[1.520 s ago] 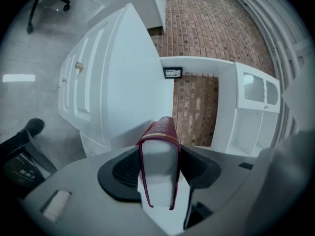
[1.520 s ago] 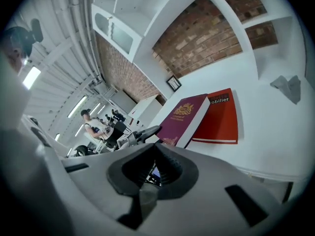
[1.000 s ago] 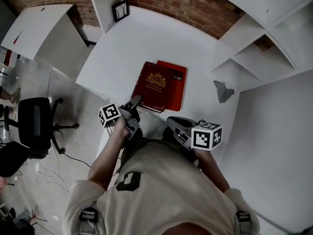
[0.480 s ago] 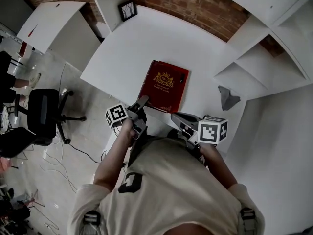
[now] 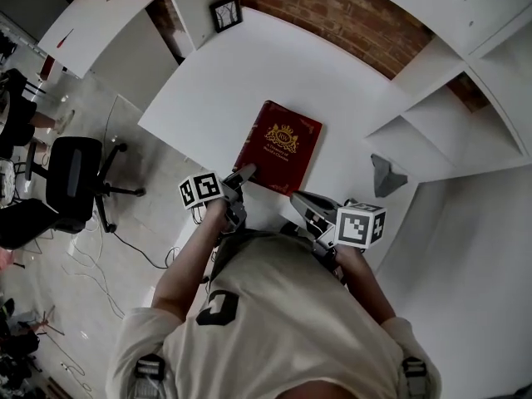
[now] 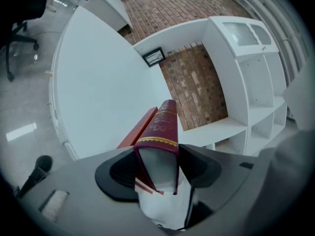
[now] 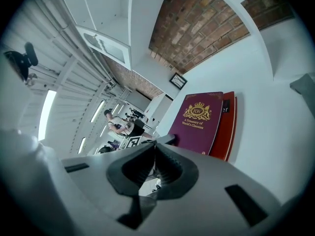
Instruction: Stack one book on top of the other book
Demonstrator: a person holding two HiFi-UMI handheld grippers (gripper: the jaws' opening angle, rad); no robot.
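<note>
- Head view: the maroon book (image 5: 280, 144) lies cover up on the white surface (image 5: 249, 81), its gold crest showing. The left hand-held gripper (image 5: 243, 173) reaches the book's near left corner. The right hand-held gripper (image 5: 297, 198) sits just beside the book's near right corner (whether it touches, I cannot tell). A frame (image 5: 226, 12) stands well beyond the book, and a grey object (image 5: 384, 175) lies to the book's right.
- Left gripper view: the maroon book's corner stands between the jaws, its white page edges facing the camera. A pad lies against each cover, so the book is gripped, though the jaws have just been easing apart. The red book (image 6: 140, 128) lies under the maroon book and shows as a strip along one side.
- Right gripper view: the jaws are pressed together with their tips meeting and nothing between them. Just past the tips lies the maroon book, flat on the red book, which peeks out along the maroon book's right edge.
</note>
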